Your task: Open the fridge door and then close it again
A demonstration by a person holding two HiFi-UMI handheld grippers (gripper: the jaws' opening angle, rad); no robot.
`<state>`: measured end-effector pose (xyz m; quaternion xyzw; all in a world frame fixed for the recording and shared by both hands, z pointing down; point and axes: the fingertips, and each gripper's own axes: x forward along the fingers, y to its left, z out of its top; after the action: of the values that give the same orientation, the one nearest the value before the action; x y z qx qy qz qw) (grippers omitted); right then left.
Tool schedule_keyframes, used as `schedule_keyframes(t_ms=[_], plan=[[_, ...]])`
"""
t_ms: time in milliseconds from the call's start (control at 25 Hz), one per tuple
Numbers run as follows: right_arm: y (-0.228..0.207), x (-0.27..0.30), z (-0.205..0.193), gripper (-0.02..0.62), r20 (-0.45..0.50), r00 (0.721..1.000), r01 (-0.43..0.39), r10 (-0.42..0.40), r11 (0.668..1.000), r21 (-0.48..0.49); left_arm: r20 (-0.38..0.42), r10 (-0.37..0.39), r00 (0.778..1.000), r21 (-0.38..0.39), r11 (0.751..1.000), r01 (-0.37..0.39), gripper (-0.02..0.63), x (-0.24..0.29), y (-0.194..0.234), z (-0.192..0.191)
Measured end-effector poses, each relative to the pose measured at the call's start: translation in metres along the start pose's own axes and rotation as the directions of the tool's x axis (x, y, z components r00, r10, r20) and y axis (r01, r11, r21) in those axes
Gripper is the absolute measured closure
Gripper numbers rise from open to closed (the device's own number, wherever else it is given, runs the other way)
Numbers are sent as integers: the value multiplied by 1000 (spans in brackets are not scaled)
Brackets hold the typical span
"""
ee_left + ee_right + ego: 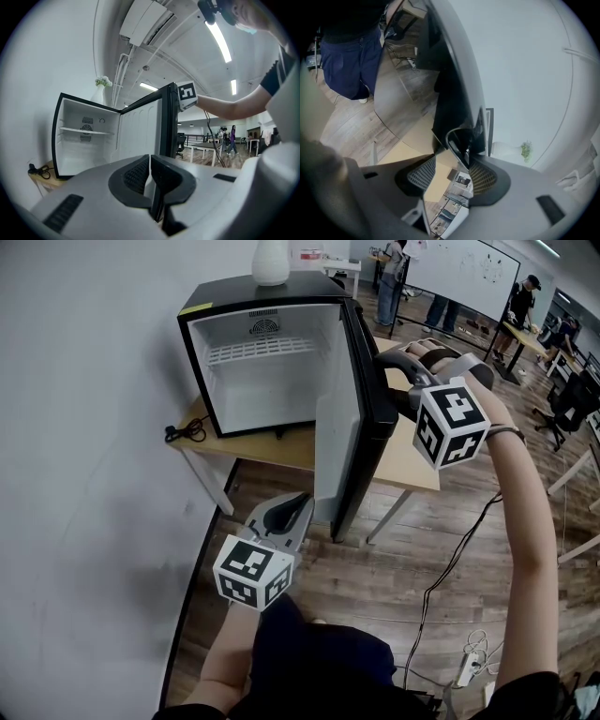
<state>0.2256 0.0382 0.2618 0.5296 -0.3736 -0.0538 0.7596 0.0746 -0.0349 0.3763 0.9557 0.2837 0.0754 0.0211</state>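
A small black fridge (211, 310) stands on a wooden table (412, 465), its white inside bare. Its door (339, 427) is swung wide open toward me. My right gripper (386, 360) is at the door's top outer corner. In the right gripper view that glossy black corner (457, 136) lies between the wide-apart jaws (452, 171), close to the right pad (483, 177) and apart from the left pad. My left gripper (289, 512) hangs low by the door's bottom inner edge. Its pads (136, 176) meet with nothing between them, and it faces the open fridge (84, 140).
A white vase (271, 263) stands on the fridge top. A black cable (185, 432) lies at the table's left end, by the grey wall. Cords and a power strip (466, 667) lie on the wooden floor at the right. People (394, 277) and desks are farther back.
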Motion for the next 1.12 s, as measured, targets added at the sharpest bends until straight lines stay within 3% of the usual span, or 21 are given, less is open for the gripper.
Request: schedule_keyframes(t_ms=[1120], plan=[[-30,28,50,407,63,998,23,-25,999,32,2,68,998,-26,997,-68,594,-21,20,-7]])
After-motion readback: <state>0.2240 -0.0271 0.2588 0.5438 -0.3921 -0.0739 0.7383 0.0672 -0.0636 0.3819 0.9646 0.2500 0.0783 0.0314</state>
